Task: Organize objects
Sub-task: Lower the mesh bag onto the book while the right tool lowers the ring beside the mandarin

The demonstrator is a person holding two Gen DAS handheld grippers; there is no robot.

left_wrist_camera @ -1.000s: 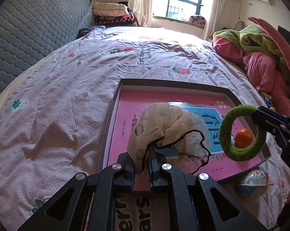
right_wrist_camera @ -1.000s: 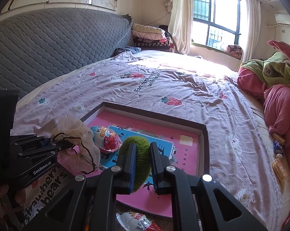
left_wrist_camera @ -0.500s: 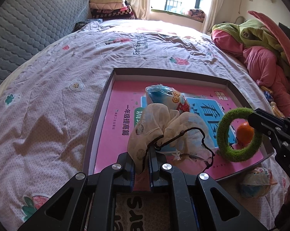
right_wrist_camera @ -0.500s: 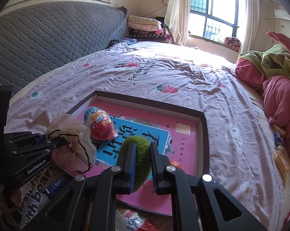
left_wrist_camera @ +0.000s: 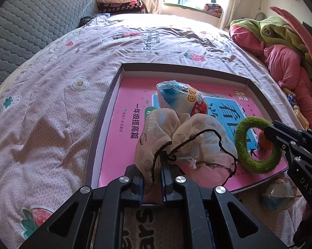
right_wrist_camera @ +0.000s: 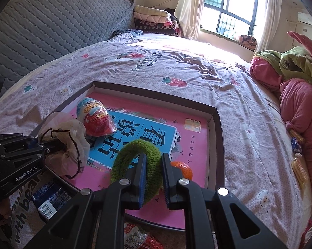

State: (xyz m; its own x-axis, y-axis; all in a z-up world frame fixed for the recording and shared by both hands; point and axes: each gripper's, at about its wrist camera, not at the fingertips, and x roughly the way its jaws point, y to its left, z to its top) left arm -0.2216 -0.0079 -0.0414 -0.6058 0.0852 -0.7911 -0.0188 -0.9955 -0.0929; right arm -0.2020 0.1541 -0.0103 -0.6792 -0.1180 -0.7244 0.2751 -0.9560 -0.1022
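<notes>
A shallow dark-rimmed box with a pink book inside lies on the bed. My left gripper is shut on a sheer beige drawstring pouch, held over the box's near left part. My right gripper is shut on a fuzzy green ring hanging low over the box's near right corner. A wrapped toy egg and a small orange lie in the box.
Another wrapped egg lies on the sheet just outside the box's near edge. A blue packet and a red snack bag sit near me. Pink and green clothes pile up on the right. A grey headboard stands left.
Both grippers tipped further down and sank slightly toward the box. The toy egg came into the left view behind the pouch, and the orange appeared beside the right gripper. Both grips held.
</notes>
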